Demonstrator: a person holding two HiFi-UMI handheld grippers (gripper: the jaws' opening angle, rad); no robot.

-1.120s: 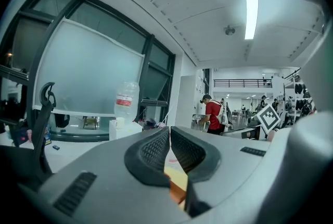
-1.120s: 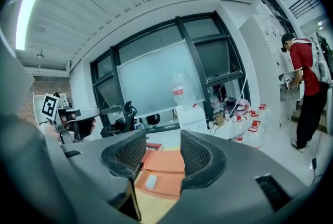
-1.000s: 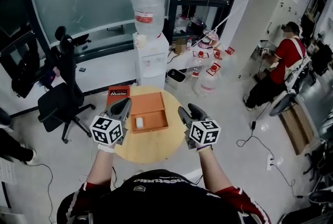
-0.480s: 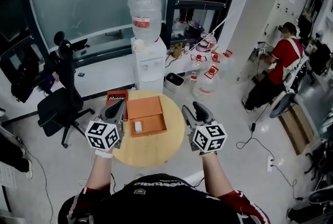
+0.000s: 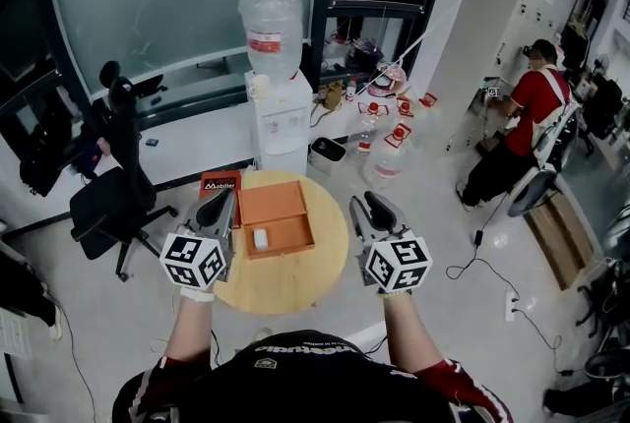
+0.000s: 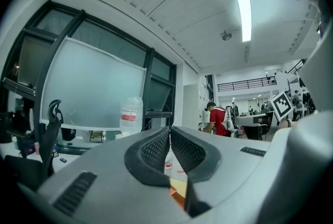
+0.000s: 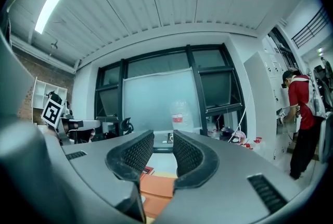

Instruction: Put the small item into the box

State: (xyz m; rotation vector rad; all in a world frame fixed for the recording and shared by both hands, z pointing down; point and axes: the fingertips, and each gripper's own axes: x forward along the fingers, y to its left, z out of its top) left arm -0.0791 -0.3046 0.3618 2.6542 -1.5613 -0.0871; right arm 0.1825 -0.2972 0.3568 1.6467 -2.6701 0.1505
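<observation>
Left fingers (image 6: 156,149) pressed together, empty. Right fingers (image 7: 136,152) closing on nothing. I see the box (image 5: 291,232), small item (image 5: 261,238) inside, between the two pairs.

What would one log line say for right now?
small item: lying inside open box | box: on round table | left claw: shut, empty | right claw: closing, nothing between

R gripper (image 5: 365,205) jaws now closing, empty; was wide open.
</observation>
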